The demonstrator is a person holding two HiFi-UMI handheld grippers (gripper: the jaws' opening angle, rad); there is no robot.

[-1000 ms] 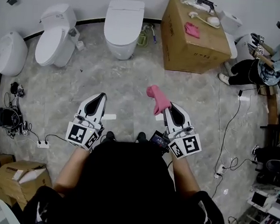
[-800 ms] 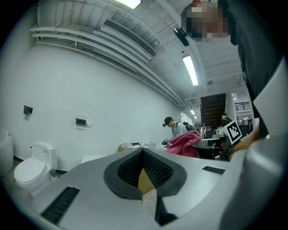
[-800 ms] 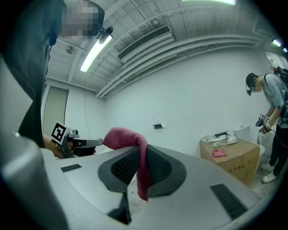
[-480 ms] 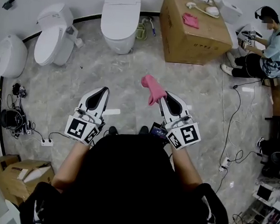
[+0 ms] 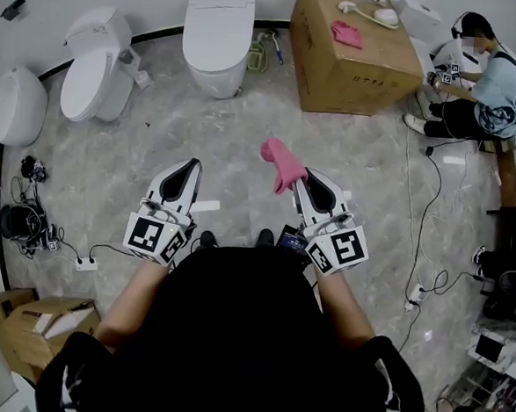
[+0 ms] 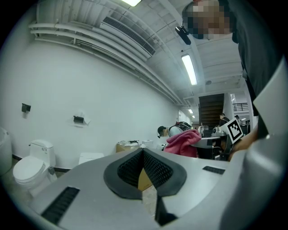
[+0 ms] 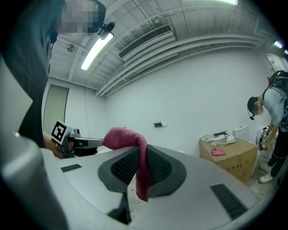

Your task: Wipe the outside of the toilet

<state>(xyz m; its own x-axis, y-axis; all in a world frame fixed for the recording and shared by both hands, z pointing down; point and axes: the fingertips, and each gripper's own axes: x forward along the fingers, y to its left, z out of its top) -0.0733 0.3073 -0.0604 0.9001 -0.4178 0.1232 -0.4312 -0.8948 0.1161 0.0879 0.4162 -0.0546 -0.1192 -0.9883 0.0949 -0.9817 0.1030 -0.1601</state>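
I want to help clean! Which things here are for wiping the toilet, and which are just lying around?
For the job:
pink cloth, pinched in the right gripper
toilet straight ahead, probably

Just lying about:
cardboard box
spare cloth on it
cables on the floor

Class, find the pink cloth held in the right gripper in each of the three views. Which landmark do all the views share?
Head view: pink cloth just right of centre, at the right gripper's tip.
Left gripper view: right of centre, beyond the shut jaws.
Right gripper view: centre, clamped between the jaws.
Shared landmark: the cardboard box.
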